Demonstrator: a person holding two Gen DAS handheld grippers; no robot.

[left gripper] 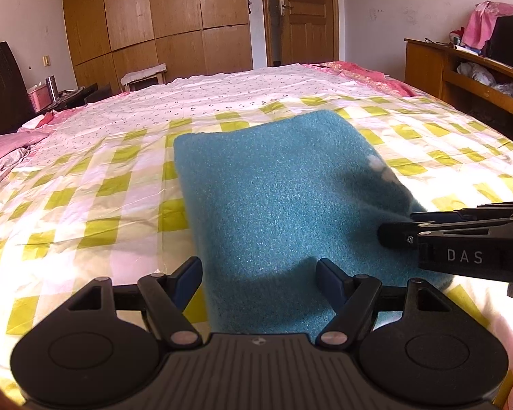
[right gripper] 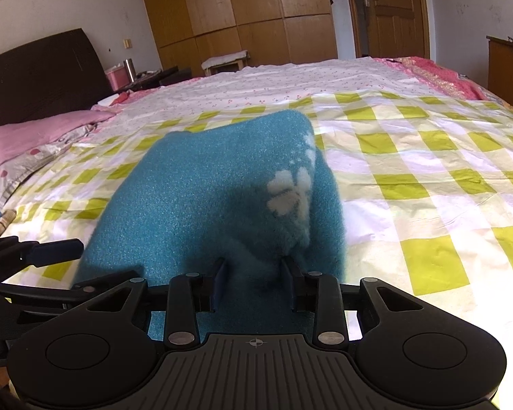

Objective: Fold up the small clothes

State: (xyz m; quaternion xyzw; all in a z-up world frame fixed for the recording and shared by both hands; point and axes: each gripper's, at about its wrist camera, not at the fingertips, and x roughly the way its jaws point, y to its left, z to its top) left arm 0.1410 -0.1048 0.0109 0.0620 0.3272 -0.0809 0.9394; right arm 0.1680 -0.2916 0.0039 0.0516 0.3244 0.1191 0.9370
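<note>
two grippers on one teal fleece garment [left gripper: 277, 191], which lies flat-ish on the bed [left gripper: 85, 184], on the yellow-green checked sheet. its long axis runs away from both cameras, near edge right at the fingers, far edge toward the wardrobe [left gripper: 154, 17].

left gripper [left gripper: 259, 278]: fingers spread wide, straddling the near-left part of the garment, not clamped on anything visible. right gripper [right gripper: 253, 273]: fingers narrower, with the fabric bunched and raised between them beside the white paw print [right gripper: 290, 194]; looks like a pinch on the near-right edge, but i can't tell for certain that the pads are gripping. in the left view it comes in from the right at that same edge.

judgement: right is the nearer, engaged side; the fold likely goes along the long axis, so left needs to close on its corner first.

surface: soft bed, wrinkled sheet, floral sheet beyond. room: wooden door [left gripper: 304, 13], dark headboard [right gripper: 41, 68], pink pillow [right gripper: 41, 133], shelf unit [left gripper: 468, 71] on the right.
</note>
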